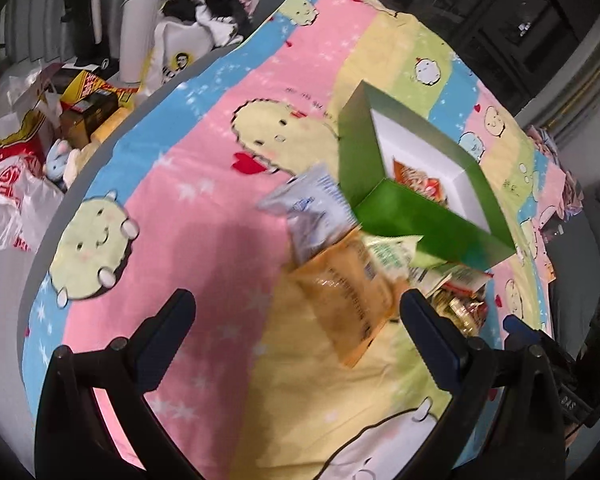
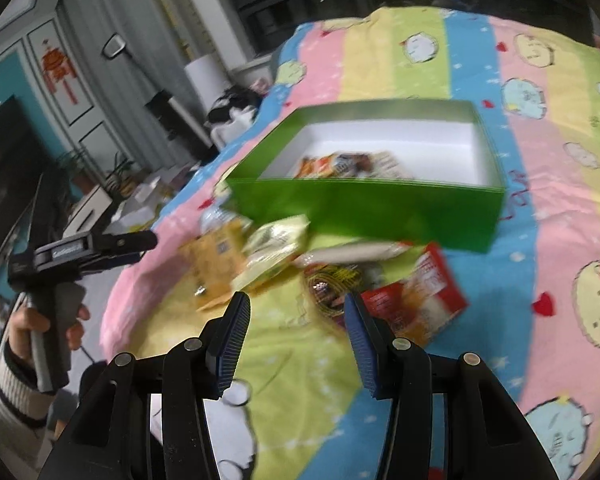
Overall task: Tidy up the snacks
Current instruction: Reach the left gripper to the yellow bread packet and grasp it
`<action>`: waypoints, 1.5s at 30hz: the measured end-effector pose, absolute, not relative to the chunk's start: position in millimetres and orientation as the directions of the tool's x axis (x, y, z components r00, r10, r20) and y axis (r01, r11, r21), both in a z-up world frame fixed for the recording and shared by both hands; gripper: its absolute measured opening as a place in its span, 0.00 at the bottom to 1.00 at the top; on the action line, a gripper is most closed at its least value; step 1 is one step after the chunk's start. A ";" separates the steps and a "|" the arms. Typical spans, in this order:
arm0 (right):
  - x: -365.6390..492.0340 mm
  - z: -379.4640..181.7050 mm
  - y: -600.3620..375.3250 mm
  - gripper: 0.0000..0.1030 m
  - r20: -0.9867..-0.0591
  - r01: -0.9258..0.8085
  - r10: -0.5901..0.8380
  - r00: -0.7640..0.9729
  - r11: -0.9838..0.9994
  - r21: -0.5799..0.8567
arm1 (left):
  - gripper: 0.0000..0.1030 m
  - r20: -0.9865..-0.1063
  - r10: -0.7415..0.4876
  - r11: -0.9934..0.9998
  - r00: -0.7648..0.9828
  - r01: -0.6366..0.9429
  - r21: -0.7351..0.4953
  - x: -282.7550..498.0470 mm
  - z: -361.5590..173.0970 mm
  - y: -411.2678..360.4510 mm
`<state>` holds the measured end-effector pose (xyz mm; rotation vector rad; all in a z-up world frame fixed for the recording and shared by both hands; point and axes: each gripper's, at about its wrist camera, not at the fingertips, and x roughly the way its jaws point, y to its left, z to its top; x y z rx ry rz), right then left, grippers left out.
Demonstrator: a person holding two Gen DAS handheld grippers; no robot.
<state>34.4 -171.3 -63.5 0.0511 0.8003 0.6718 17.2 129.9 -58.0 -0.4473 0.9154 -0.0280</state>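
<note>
A green box (image 1: 396, 208) (image 2: 364, 208) with a white inside stands on the striped cartoon bedsheet (image 1: 204, 184) and holds a few snack packets (image 2: 340, 166). Loose snacks lie in front of it: an orange packet (image 1: 344, 292) (image 2: 216, 264), a silver-blue packet (image 1: 312, 208), a pale green packet (image 2: 272, 254), a dark round-print packet (image 2: 332, 284) and a red packet (image 2: 424, 300). My left gripper (image 1: 296, 312) is open and empty above the sheet, just short of the orange packet. My right gripper (image 2: 296, 312) is open and empty, near the dark packet.
The sheet covers a round table with a grey rim (image 1: 100, 148). Bags and boxes (image 1: 40, 148) lie on the floor at left. The left gripper and the hand holding it (image 2: 60, 280) show at the left of the right wrist view. The right gripper (image 1: 548, 352) shows at the right of the left wrist view.
</note>
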 end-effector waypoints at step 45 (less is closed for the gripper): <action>84.1 -114.7 -48.4 0.67 -0.688 -0.680 0.645 0.333 0.670 0.299 | 0.54 -0.734 -0.332 0.848 0.593 -0.154 -0.507 50.2 -96.9 123.7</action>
